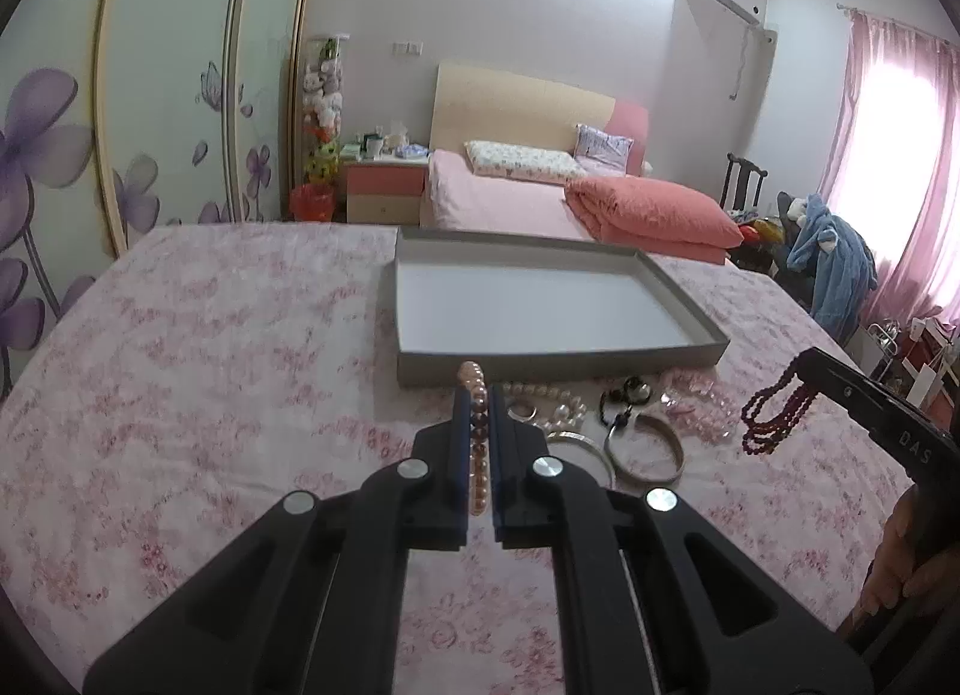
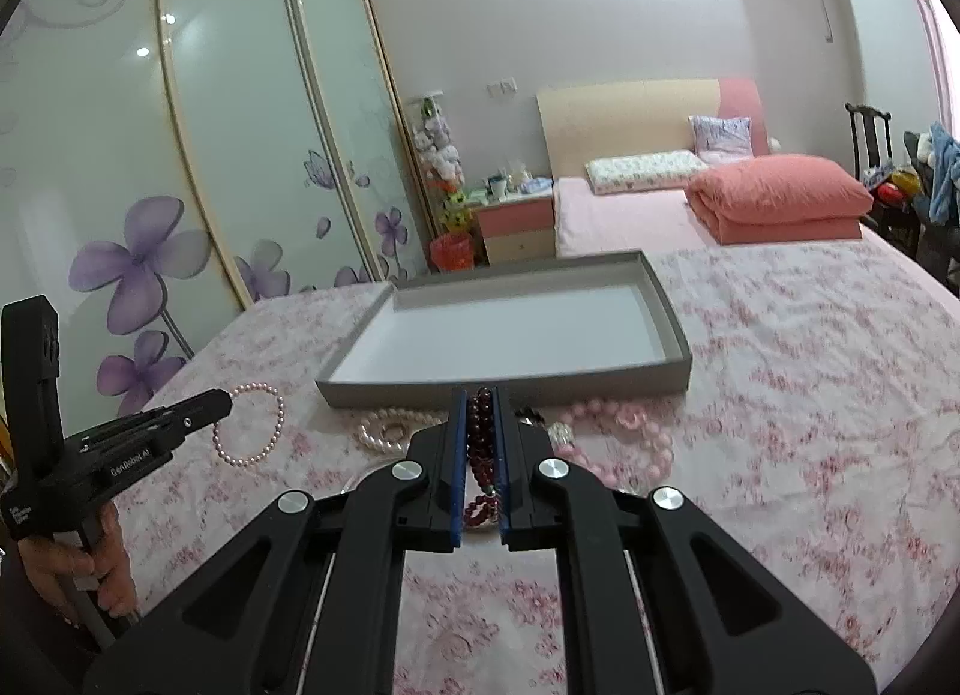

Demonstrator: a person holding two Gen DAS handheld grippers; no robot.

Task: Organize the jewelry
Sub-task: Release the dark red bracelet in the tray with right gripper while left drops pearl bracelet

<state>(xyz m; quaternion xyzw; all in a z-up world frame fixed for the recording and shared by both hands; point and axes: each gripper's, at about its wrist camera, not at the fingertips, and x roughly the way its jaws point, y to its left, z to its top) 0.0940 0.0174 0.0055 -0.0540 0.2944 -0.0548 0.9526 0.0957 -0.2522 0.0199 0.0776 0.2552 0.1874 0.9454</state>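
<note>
A shallow grey tray with a white floor lies on the floral bedspread; it also shows in the right wrist view. My left gripper is shut on a pink pearl bracelet, held above the cloth just before the tray; the bracelet hangs as a loop in the right wrist view. My right gripper is shut on a dark red bead bracelet, which dangles in the left wrist view. Loose on the cloth lie white pearls, metal bangles and pink beads.
A black bead piece and clear pink beads lie by the tray's near wall. Beyond the bedspread stand a second bed with a folded coral quilt, a nightstand and sliding wardrobe doors.
</note>
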